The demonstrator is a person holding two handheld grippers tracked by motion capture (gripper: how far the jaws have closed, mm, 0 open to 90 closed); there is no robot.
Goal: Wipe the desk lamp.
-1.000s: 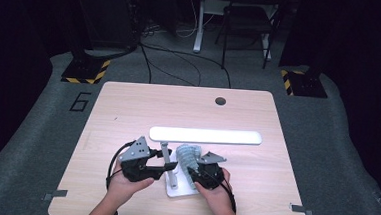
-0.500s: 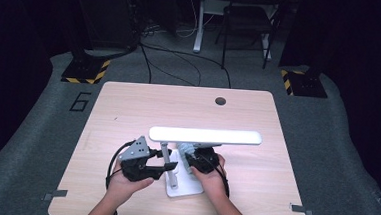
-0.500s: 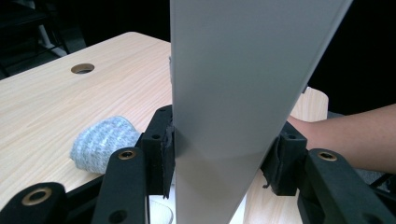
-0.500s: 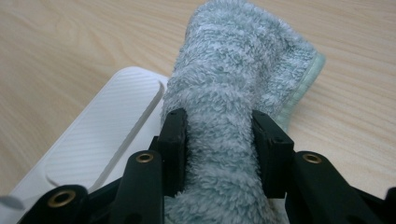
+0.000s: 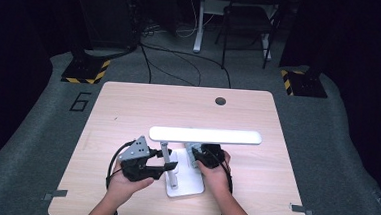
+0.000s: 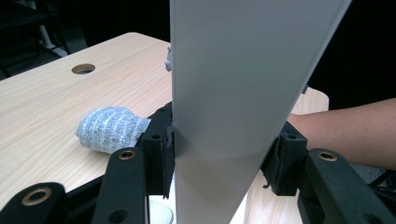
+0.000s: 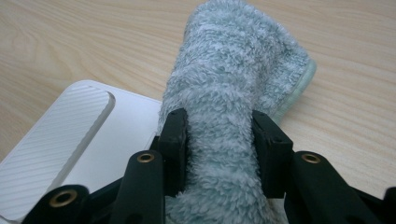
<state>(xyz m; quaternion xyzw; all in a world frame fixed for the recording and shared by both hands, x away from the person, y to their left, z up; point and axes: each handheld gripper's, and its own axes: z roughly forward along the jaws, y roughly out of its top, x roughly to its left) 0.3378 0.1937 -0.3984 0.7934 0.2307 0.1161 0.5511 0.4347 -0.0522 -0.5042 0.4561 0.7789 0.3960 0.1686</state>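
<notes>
Two grips — lamp arm (image 6: 243, 93), cloth (image 7: 233, 93)

A lab or recording studio: a bare wooden tabletop (image 5: 128, 113) on grey carpet (image 5: 37, 128) marked "6" (image 5: 80, 101) at 10 o'clock, hazard-striped stand bases (image 5: 86, 71) at 11 and 1, loose cables (image 5: 181, 62), dark surroundings, and a chair (image 5: 246, 26) at 12.

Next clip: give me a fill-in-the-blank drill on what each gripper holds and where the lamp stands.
1. The left gripper is clamped on the white ____ of the desk lamp.
2. The right gripper is shut on a fluffy grey ____.
3. The lamp's flat white base rests on the wooden ____.
4. Near the table's far edge there is a round ____.

Missing words: post; cloth; table; hole
</notes>
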